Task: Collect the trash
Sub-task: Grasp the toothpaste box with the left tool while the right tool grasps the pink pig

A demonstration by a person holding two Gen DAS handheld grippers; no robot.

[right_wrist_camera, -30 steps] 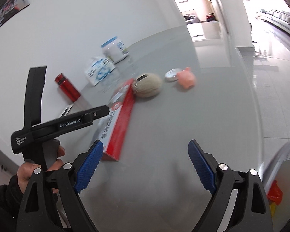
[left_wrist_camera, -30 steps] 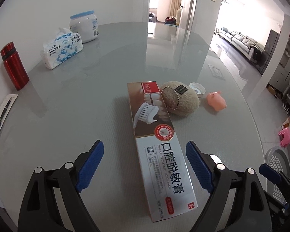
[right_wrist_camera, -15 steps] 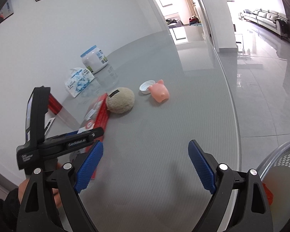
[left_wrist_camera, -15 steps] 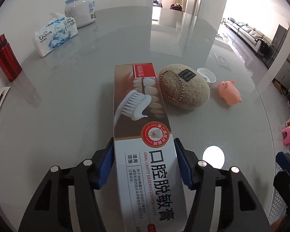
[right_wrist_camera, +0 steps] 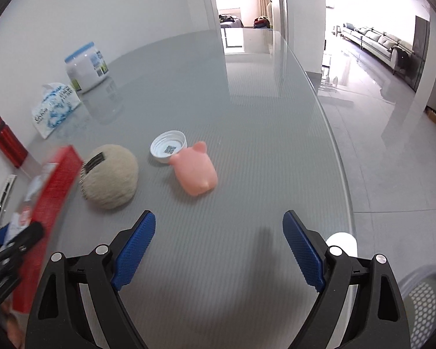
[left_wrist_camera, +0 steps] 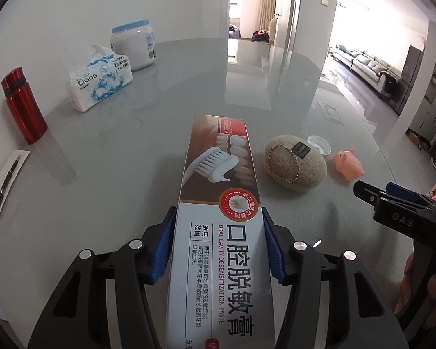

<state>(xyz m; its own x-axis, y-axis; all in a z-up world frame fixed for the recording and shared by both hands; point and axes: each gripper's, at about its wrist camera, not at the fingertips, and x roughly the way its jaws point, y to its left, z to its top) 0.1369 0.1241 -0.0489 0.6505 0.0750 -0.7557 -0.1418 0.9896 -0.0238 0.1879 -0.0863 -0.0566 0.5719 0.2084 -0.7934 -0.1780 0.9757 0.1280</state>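
My left gripper (left_wrist_camera: 219, 226) is shut on a long red-and-white toothpaste box (left_wrist_camera: 218, 192) and holds it lifted off the grey glass table (left_wrist_camera: 116, 151), its far end pointing away. The box also shows blurred at the left of the right wrist view (right_wrist_camera: 48, 203). My right gripper (right_wrist_camera: 219, 232) is open and empty above the table, short of a white bottle cap (right_wrist_camera: 168, 149) and a pink pig toy (right_wrist_camera: 196, 170). The cap (left_wrist_camera: 319, 144) and pig (left_wrist_camera: 348, 164) also show in the left wrist view.
A beige felt pouch (left_wrist_camera: 295, 164) lies beside the box. A red bottle (left_wrist_camera: 23, 104), tissue pack (left_wrist_camera: 100, 83), white jar (left_wrist_camera: 133, 45) and notepad with pen (left_wrist_camera: 5, 184) sit at the left. A white mesh bin (right_wrist_camera: 424, 305) stands past the table's right edge.
My left gripper closed on the toothpaste box and lifted it. My right gripper swung toward the cap and pig.
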